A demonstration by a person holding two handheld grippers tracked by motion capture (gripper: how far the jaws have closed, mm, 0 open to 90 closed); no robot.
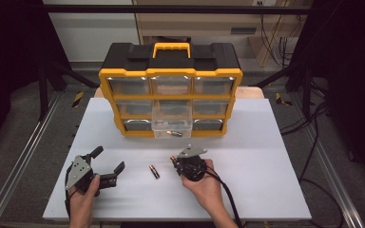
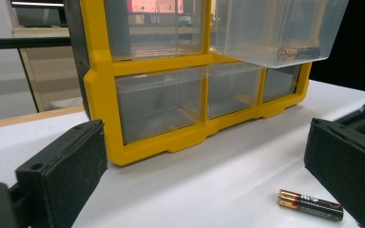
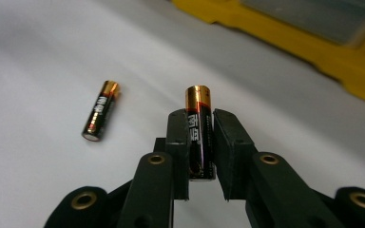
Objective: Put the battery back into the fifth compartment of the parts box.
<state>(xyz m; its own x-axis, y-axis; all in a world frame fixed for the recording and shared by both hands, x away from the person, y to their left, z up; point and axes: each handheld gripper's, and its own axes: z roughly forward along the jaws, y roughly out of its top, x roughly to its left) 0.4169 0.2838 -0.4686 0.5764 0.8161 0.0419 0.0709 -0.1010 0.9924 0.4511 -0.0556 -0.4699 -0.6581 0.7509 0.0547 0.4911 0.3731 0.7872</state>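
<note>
Lab recording bench: white table [image 1: 266, 190] inside aluminium-rail frame [image 1: 19, 161], black curtains [image 1: 9, 57], loose cables [image 1: 313, 128], grey floor, shelving behind.

black-and-copper battery [image 3: 199, 128] clamped lengthwise between right gripper [image 1: 175, 160] jaws, copper end protruding past tips. second battery [image 1: 154, 171] lies flat on table, just left of it.

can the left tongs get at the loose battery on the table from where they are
Probably yes: the left tongs stand open beside the loose battery, with bare table between them.
</note>
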